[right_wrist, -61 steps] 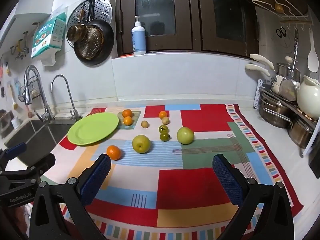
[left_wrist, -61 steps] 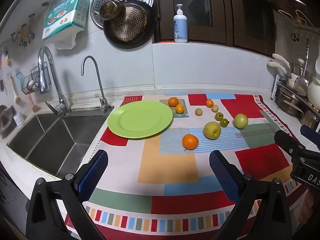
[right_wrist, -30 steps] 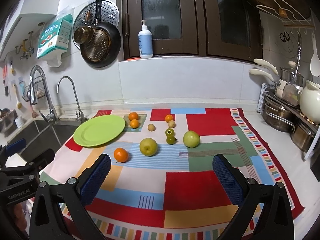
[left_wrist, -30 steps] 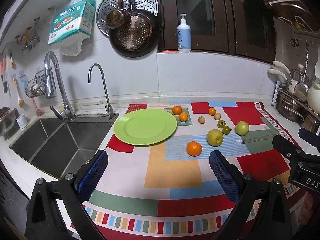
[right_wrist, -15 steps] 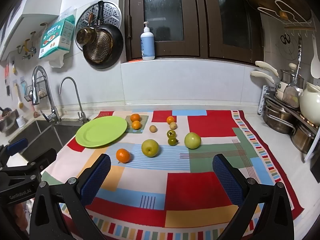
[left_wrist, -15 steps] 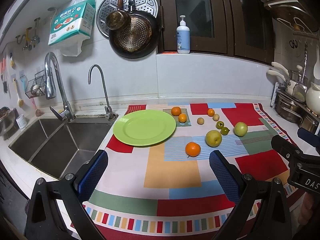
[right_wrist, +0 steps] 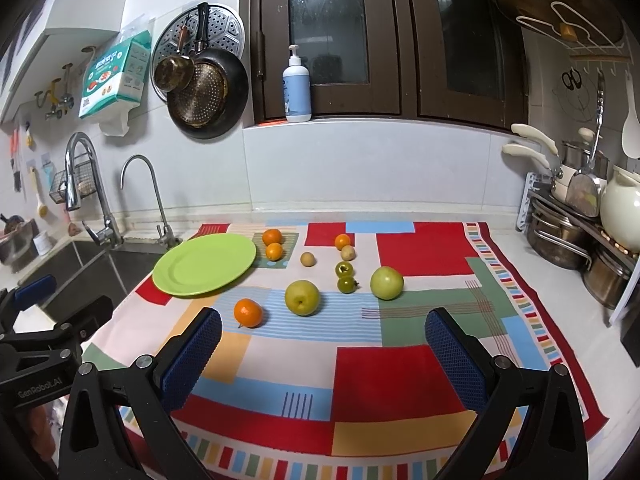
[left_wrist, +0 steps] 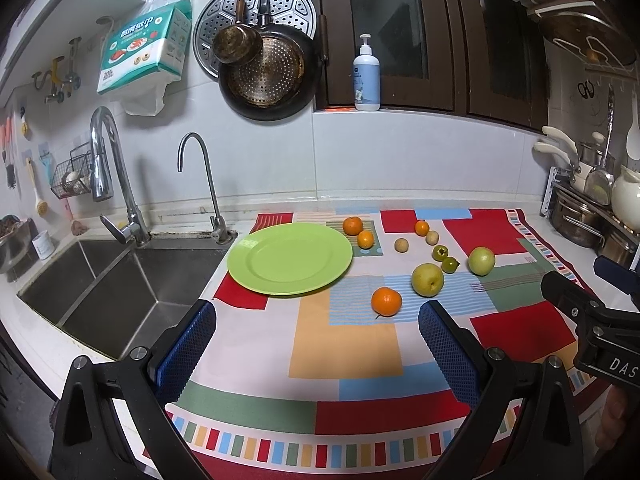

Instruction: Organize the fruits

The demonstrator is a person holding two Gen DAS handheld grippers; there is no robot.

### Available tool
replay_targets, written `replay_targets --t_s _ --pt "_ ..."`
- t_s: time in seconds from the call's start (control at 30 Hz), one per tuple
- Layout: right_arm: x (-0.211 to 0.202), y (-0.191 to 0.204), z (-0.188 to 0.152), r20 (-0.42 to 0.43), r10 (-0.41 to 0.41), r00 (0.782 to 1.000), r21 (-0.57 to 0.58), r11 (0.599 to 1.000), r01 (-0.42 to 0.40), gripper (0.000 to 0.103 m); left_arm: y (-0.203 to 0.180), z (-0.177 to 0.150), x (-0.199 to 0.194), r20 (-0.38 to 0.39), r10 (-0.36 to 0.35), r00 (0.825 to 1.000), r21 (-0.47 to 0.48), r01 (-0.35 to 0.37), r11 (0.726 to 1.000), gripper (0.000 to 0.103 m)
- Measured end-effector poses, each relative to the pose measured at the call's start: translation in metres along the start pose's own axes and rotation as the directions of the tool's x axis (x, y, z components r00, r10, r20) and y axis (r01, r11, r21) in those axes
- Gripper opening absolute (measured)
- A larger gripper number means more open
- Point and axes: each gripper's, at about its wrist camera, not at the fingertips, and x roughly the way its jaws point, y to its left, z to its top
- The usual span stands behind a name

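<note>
An empty green plate (left_wrist: 290,258) (right_wrist: 205,264) lies on the patchwork cloth beside the sink. Right of it lie loose fruits: a near orange (left_wrist: 386,301) (right_wrist: 248,313), a yellow-green apple (left_wrist: 427,279) (right_wrist: 302,297), a pale green apple (left_wrist: 481,261) (right_wrist: 386,282), two small green tomatoes (right_wrist: 345,276), two oranges (left_wrist: 358,232) by the plate's far rim, and small tan fruits. My left gripper (left_wrist: 316,344) is open and empty, above the cloth short of the near orange. My right gripper (right_wrist: 322,348) is open and empty, short of the apples.
A steel sink (left_wrist: 100,276) with two taps lies left of the cloth. Stacked pots and a kettle (right_wrist: 580,240) stand at the right edge. A soap bottle (right_wrist: 297,92) sits on the sill; pans hang on the wall. Each gripper shows at the other view's edge.
Both grippers have drawn back and risen slightly, so the fruits and plate look a little farther and lower in view. Nothing on the cloth has moved. Both jaws stay open.
</note>
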Motion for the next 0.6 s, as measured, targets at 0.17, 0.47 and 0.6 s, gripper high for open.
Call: replay_targets --t_s 0.17,0.47,0.6 --pt "-0.0006 0.0009 0.0004 0.002 0.001 1.000 0.000 1.000 -0.001 0.103 0.0018 0.0023 -0.0011 0.001 -0.005 1.000 0.003 0.005 1.000 0.103" --pt "0.0003 0.0021 0.0026 0.000 0.004 1.000 0.001 1.000 -0.004 0.103 0.0002 0.0033 0.0023 -0.001 -0.010 1.000 0.008 0.010 1.000 0.103" --pt "0.0014 0.0020 0.0037 -0.002 0.005 1.000 0.002 1.000 -0.005 0.103 -0.0014 0.0022 0.0038 -0.002 -0.011 1.000 0.009 0.012 1.000 0.103"
